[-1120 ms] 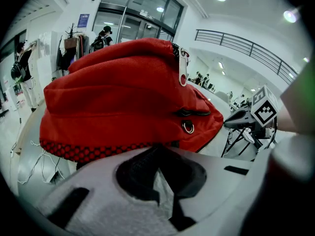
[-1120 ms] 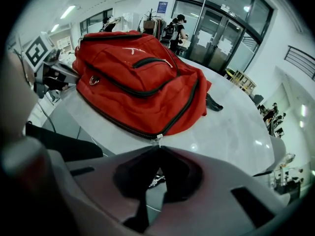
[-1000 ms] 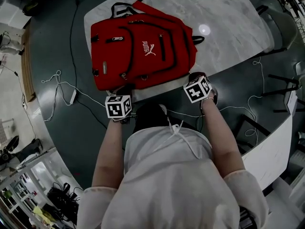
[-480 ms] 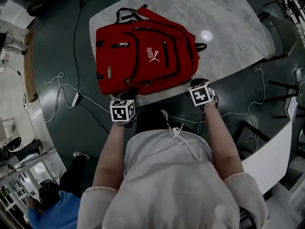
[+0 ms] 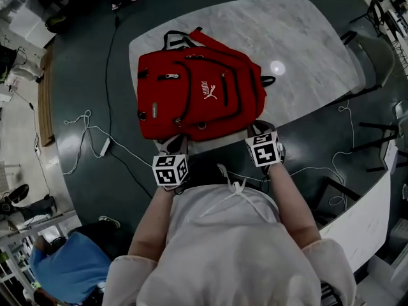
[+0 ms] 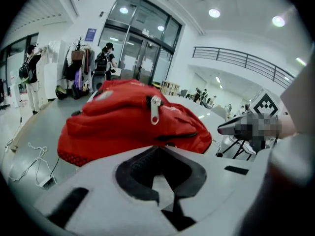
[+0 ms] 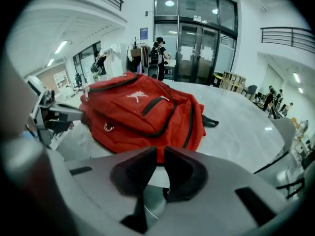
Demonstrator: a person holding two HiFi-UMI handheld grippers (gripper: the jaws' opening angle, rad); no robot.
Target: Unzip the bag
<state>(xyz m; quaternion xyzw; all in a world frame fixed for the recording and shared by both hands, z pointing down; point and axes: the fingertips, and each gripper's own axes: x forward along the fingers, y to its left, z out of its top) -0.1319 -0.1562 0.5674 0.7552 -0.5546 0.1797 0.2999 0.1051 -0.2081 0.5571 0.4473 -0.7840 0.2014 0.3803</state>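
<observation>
Two tongs hover at the near edge of the table (image 5: 306,37), just short of the red bag (image 5: 197,94), which lies flat on the table's left part. Left tongs (image 6: 156,150): tips together, nothing between. Right tongs (image 7: 157,150): narrow gap, nothing between. The left gripper view shows a silver zipper pull (image 6: 155,109) close up on the bag's top. The right gripper view shows a metal ring (image 7: 107,127) on the bag's near side. The head view alone shows the black handle loop (image 5: 175,38) at the bag's far end.
</observation>
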